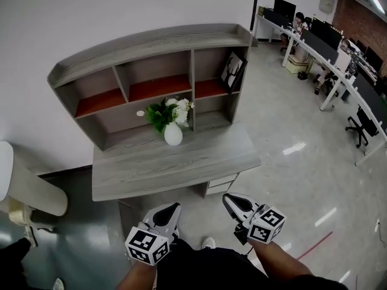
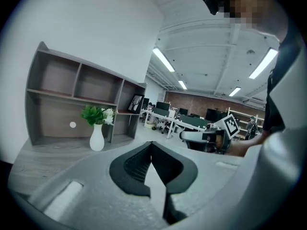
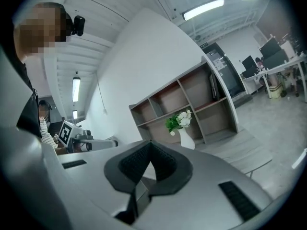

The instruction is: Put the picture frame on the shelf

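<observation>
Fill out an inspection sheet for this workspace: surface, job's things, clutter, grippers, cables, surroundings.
Surface: grey wood desk, bare apart from one vase.
Job's things: picture frame leans in the upper right compartment of the shelf.
Clutter: white vase with flowers stands on the desk, in front of the shelf.
Grippers: left hand-held gripper and right hand-held gripper are both shut and empty, held short of the desk's front edge.
Cables: nothing seen.
Surroundings: white wall behind the shelf, glossy floor, office desks with monitors at far right.
</observation>
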{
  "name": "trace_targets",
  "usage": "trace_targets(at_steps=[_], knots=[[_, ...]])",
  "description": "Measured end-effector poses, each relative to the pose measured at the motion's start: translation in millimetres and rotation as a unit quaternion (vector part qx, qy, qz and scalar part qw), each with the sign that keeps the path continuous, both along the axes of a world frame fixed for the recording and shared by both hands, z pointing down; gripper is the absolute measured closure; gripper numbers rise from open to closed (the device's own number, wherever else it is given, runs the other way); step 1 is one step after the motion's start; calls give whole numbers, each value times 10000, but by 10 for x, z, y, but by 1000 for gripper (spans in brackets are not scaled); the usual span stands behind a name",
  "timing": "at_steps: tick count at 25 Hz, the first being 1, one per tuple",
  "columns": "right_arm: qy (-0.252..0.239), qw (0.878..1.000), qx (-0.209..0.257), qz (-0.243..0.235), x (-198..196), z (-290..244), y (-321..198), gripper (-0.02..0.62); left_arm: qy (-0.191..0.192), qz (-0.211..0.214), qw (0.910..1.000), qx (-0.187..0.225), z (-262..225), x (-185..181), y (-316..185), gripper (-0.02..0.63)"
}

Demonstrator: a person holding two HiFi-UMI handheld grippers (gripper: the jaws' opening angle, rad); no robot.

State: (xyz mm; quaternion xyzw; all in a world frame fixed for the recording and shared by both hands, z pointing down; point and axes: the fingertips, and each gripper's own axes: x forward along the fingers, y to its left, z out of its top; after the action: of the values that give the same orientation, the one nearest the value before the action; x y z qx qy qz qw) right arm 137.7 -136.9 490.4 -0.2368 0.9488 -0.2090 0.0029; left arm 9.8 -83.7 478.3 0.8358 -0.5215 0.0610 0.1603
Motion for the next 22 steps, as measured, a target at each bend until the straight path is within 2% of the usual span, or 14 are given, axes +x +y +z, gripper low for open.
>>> trace_targets(at_steps=[3, 7, 14, 22], knots=[[54, 10000, 22, 13, -15, -12, 67, 580, 103, -41, 9999, -69, 0, -45, 50, 597], [130, 9999, 6, 89, -61, -40, 90, 580, 49, -21, 9999, 103, -140, -155, 18, 597], [143, 9995, 245, 152, -430, -243, 126, 580, -23, 106, 9999, 128, -187, -483, -5, 597], [287, 9992, 194, 221, -679, -159, 206, 580, 83, 300, 9994, 148, -168, -677, -74, 597]])
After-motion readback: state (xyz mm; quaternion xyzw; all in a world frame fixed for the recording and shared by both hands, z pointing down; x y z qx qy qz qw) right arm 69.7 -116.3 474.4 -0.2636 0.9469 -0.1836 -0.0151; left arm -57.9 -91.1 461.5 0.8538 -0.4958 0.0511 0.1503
